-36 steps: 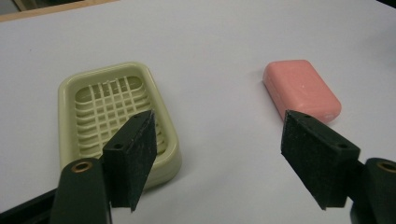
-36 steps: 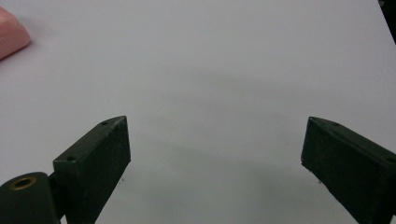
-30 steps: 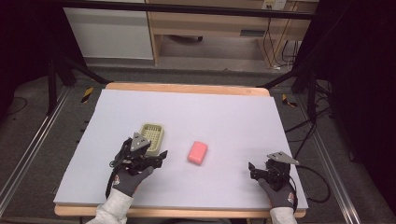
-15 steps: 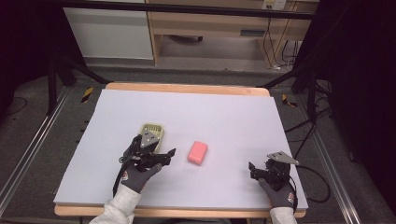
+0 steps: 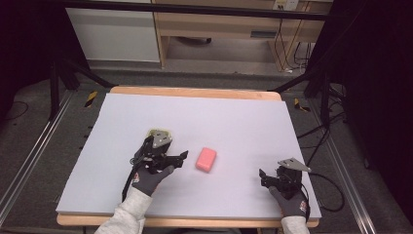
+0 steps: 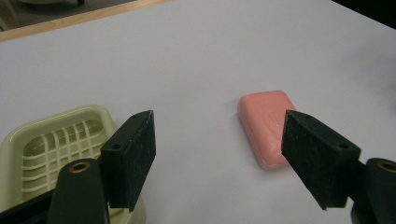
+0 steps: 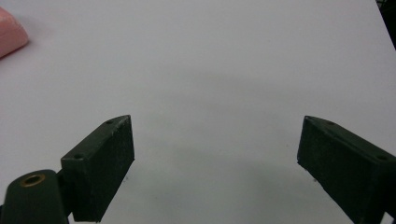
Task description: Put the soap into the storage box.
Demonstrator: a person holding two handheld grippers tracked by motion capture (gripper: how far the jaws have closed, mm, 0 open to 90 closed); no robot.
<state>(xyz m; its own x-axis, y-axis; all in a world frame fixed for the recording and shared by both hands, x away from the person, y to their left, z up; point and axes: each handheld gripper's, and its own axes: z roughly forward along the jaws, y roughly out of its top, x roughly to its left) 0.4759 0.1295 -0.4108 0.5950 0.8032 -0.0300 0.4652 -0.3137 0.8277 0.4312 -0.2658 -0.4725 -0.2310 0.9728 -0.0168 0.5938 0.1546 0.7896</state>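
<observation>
High view: I find the pink soap bar lying flat on the counter, slightly toward the near edge from the middle, on the pale grey surface, touched by nothing. In the left gripper view the soap bar lies ahead between the jaw lines, its near right corner hidden behind the right-hand pad; I cannot tell whether that pad touches it or merely stands above it.

To the bar's left I note my left tongs, held in a gloved left hand, jaws pointing toward the bar and stopping just short of it. The left gripper view shows the left tongs with jaws spread wide, nothing between them but bare counter.

Under and behind that gripper sits a pale yellow-green soap dish, mostly covered by the gripper body in the high view. In the left gripper view the soap dish shows a slatted grid insert and holds nothing.

Well apart, near the counter's near right corner, my right tongs rest low in the gloved right hand. The right gripper view shows the right tongs parted wide over bare counter, gripping nothing, with a corner of the soap bar at the upper left.
</observation>
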